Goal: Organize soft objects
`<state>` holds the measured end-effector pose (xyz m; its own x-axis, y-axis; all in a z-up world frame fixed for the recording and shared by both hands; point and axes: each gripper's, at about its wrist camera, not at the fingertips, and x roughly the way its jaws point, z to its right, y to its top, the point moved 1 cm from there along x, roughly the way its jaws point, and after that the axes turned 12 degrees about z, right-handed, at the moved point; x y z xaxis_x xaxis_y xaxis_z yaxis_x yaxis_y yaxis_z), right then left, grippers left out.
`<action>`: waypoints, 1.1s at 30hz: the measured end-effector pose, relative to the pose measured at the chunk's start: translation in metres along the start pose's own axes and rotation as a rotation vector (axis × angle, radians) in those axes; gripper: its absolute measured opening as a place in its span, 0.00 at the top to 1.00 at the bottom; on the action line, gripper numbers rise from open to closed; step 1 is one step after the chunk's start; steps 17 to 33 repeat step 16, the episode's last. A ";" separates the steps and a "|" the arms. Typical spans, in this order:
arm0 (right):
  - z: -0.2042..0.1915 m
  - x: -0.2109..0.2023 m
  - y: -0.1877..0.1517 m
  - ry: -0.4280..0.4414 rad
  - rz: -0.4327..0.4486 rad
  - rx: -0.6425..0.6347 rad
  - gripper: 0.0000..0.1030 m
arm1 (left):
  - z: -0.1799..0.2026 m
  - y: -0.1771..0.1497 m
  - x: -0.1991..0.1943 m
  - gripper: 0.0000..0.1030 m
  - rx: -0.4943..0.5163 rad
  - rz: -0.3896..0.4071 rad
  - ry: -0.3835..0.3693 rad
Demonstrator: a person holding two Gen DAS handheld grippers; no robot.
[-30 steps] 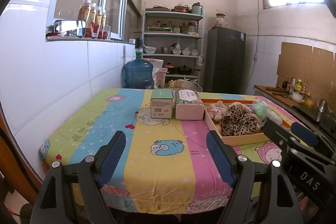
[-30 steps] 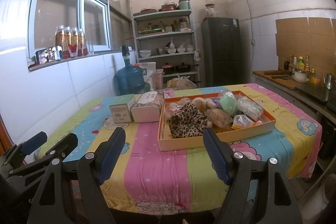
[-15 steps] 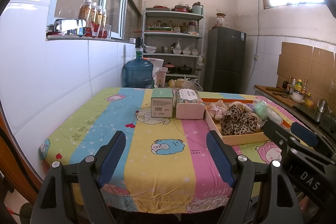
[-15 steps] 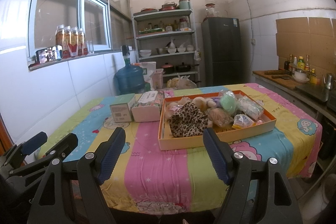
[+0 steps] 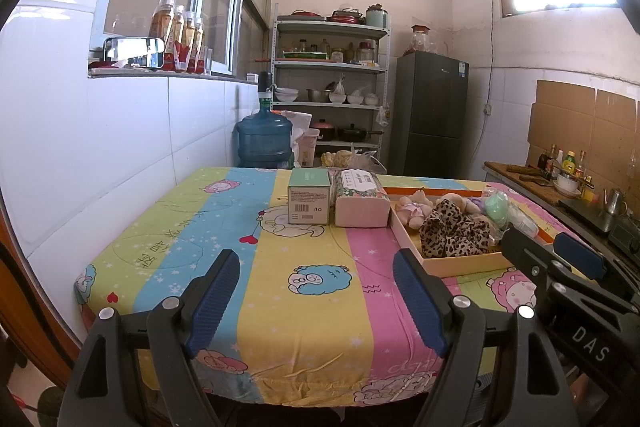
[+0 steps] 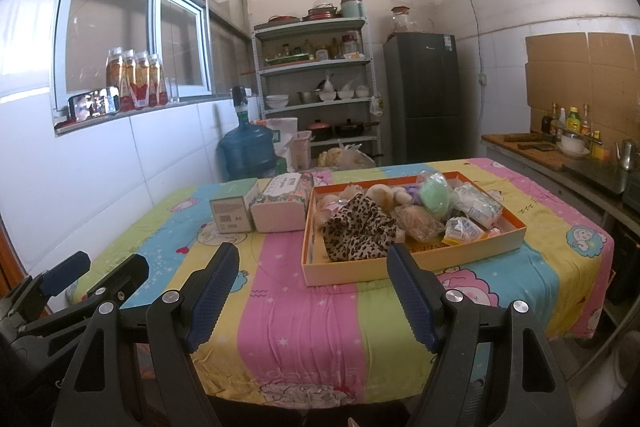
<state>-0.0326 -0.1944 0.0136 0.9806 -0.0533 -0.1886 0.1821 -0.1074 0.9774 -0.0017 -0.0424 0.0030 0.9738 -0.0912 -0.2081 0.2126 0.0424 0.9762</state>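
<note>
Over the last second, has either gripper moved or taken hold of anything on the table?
Nothing visibly changed. The left gripper and right gripper hang open and empty at the near edge of the table. The tray of soft items and the two boxes beside it sit as before.

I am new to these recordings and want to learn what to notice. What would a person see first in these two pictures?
First, the striped cartoon tablecloth that covers the table. On it, toward the right, an orange tray holds a pile of soft things, with a leopard-print cloth at its near left. Beside the tray's left wall stand a pink tissue pack and a green box; both pairs of blue-padded jaws are open and empty in front of the table.
</note>
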 end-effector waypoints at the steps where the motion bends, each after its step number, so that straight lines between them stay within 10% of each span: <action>1: 0.000 0.000 0.000 0.000 0.000 0.000 0.25 | 0.000 0.000 0.000 0.23 0.000 -0.001 0.000; 33: 0.000 0.000 0.000 0.000 0.000 0.001 0.25 | -0.005 -0.001 -0.003 0.21 -0.017 0.007 0.013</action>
